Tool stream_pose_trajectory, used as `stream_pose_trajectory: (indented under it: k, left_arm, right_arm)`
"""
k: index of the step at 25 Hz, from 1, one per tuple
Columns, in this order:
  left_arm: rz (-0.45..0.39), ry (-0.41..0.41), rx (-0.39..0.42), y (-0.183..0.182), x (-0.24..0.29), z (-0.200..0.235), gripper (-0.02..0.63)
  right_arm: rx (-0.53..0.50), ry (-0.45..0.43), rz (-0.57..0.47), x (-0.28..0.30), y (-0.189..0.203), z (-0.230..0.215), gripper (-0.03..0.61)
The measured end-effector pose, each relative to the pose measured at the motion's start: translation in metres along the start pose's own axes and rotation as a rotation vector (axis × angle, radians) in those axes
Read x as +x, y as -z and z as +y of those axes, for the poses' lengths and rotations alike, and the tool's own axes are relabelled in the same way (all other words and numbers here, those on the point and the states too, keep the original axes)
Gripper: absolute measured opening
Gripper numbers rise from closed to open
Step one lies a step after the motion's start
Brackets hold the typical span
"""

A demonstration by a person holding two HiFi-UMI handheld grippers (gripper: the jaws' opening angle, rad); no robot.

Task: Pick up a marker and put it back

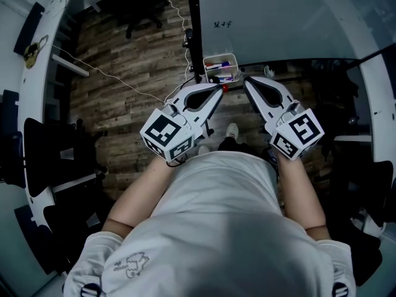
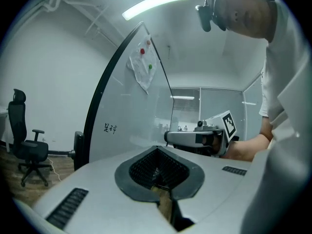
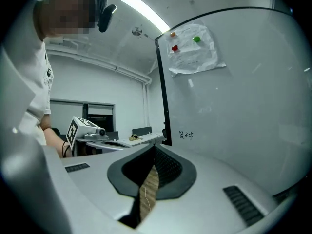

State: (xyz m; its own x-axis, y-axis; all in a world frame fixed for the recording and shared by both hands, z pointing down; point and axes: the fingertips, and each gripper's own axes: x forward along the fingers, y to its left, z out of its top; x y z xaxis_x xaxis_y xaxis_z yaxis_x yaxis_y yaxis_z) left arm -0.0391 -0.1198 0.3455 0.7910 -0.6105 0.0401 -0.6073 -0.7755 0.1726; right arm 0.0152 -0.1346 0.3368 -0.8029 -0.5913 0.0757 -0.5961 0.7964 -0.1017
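- So both grippers are up in front of the whiteboard (image 1: 278, 17), held side by side and pointing at it.
- Left gripper (image 1: 220, 87): in the left gripper view (image 2: 156, 149) its jaws are pressed together at the tips. There's only a thin slit further back, and that just shows the floor, so nothing is in them.
- Right gripper (image 1: 246, 79): same deal in the right gripper view (image 3: 154, 146). Its tips are together, there's a narrow slit with floor behind it, and it's carrying nothing.
- The markers (image 1: 223, 77) are all sitting in the little white tray (image 1: 206, 67) at the bottom edge of the whiteboard. I can see a blue one and a purplish one, and the rest are too small to sort out.
- The left gripper's tips are just below the tray, really close. The right one's tips are just off to the tray's right side. Neither is touching a marker as far as I can see.
- There's a small red bit (image 1: 224, 87) right by the left tips, and I honestly can't tell what it is.
- The board has a little black scribble (image 1: 223, 23) on it, and higher up a crumpled sheet of paper (image 3: 193, 48) is stuck on with red, green and orange magnets.
- The wood floor (image 1: 124, 67) has a white cable (image 1: 117, 81) running across it, and an office chair (image 2: 27, 147) stands off to the left.
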Motion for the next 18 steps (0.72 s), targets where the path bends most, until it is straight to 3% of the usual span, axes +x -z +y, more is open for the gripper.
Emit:
stream_pose_trajectory:
  k: [6, 12, 18]
  left_arm:
    - [-0.008, 0.039, -0.010, -0.001, -0.011, -0.034, 0.005]
    - [-0.087, -0.013, 0.024, -0.023, -0.014, -0.072, 0.005]
    - [-0.101, -0.062, 0.022, -0.004, -0.012, -0.142, 0.005]
  right_arm:
    - [-0.003, 0.020, -0.025, -0.027, -0.003, 0.025, 0.011]
    - [-0.016, -0.001, -0.080, -0.071, -0.010, 0.039, 0.011]
    - [-0.014, -0.042, -0.086, -0.138, -0.001, 0.067, 0.011]
